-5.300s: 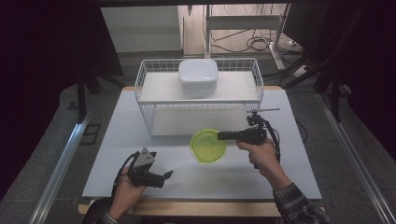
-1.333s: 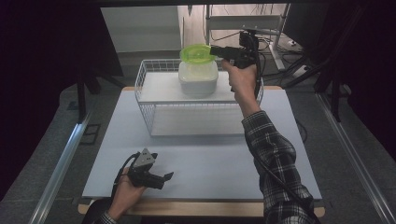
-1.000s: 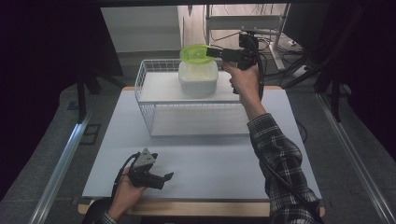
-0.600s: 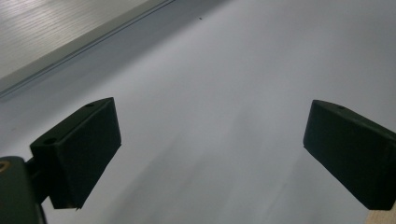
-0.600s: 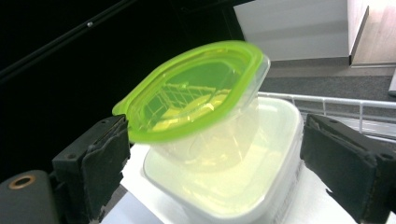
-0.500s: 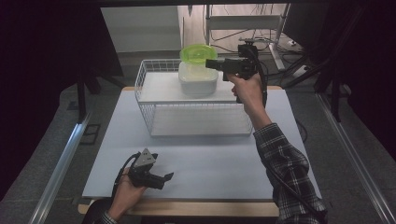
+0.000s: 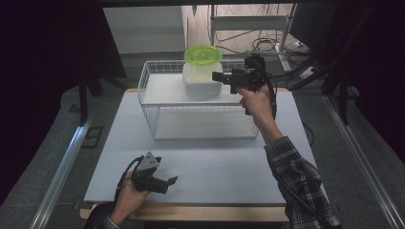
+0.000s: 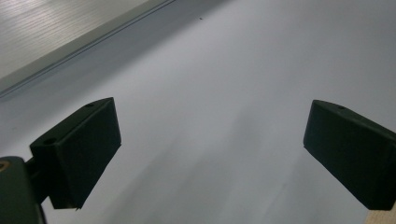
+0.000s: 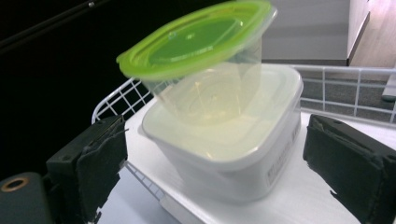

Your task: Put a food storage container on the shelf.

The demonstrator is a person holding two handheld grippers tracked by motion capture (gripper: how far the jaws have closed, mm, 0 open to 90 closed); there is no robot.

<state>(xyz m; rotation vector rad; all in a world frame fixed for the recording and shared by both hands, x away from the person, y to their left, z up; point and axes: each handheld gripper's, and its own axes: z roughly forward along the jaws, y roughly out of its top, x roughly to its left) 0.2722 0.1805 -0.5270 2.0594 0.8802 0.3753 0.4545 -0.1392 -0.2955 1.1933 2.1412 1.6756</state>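
Right gripper view: the green-lidded clear plastic cup [image 9: 205, 60] sits tilted atop the white square plastic tub [image 9: 233, 149], free of the right hand-held gripper [image 9: 215, 172], whose jaws have just been opening wide; the left hand-held gripper [image 8: 210, 158] gapes empty over bare counter [image 8: 224, 70].

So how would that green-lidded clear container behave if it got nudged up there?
The green-lidded container looks thin, clear and empty, so probably very light. It sits tilted on the white tub's lid, so a light push could likely slide or tip it off. Its smooth plastic walls may be slippery between the pads of the open right tool.
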